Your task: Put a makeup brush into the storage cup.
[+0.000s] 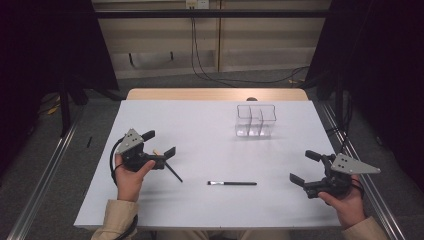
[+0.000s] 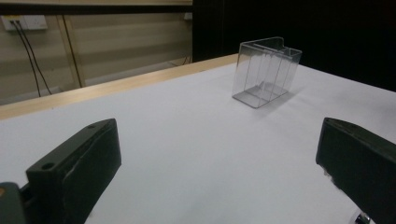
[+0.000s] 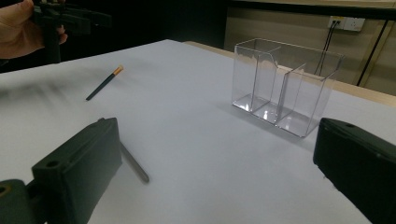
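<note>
A clear box with compartments [image 1: 255, 121] stands upright at the back right of the white table [image 1: 210, 130]. It also shows ahead in the left gripper view [image 2: 267, 71] and the right gripper view [image 3: 285, 88]. A dark pencil with a tan end [image 1: 168, 166] lies on the table beside my left gripper [image 1: 159, 143], which is open and holds nothing [image 2: 217, 140]. A black brush [image 1: 232, 183] lies near the front middle. My right gripper [image 1: 305, 167] is open and empty [image 3: 215, 140]. The brush's handle [image 3: 135, 164] lies by its left jaw, and the pencil [image 3: 105, 83] is farther off.
The table's wooden far edge [image 1: 215, 94] borders a floor with cables [image 1: 215, 75]. Metal rails [image 1: 45, 175] run along both sides. In the right gripper view the other hand and its gripper [image 3: 51, 23] hover at the top left.
</note>
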Demonstrator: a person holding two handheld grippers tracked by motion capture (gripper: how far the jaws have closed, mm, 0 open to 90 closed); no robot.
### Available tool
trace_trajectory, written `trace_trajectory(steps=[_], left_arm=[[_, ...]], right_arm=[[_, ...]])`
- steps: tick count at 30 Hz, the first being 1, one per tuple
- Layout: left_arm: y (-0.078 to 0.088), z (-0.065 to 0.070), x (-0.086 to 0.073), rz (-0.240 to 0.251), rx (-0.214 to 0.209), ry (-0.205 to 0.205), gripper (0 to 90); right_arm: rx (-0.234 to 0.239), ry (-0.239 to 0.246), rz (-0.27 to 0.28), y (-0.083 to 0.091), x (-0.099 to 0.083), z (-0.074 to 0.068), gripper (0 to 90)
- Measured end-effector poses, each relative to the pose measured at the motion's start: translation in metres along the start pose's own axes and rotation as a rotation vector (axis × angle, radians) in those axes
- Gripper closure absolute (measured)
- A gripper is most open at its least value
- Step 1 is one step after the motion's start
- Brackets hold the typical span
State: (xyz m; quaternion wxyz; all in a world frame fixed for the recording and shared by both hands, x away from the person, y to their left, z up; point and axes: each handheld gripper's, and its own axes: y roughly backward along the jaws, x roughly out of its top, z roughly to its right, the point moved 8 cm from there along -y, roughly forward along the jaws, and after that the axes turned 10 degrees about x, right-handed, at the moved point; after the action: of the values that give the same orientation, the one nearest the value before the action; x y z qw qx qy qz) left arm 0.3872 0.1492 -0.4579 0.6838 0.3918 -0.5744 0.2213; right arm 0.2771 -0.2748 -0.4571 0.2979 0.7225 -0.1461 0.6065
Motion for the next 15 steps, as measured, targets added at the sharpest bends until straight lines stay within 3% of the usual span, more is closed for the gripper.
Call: trace_trajectory(steps=[2, 6, 15], left_arm=[[-0.0029, -0.0019, -0.0022, -0.035, 0.008, 0.024, 0.1], [-0.0060, -0.0037, -0.0048, -0.072, 0.017, 0.029, 0.1], [-0.0105, -0.0076, -0.0098, -0.207, 0.045, 0.027, 0.0]], right_arm=[[0.002, -0.001, 0.000, -0.0001, -0.0001, -0.0001, 0.5], [0.004, -0.001, -0.001, -0.0007, -0.0003, -0.0002, 0.5], [0.010, -0.003, -0.003, -0.0012, -0.0010, -0.0002, 0.5]])
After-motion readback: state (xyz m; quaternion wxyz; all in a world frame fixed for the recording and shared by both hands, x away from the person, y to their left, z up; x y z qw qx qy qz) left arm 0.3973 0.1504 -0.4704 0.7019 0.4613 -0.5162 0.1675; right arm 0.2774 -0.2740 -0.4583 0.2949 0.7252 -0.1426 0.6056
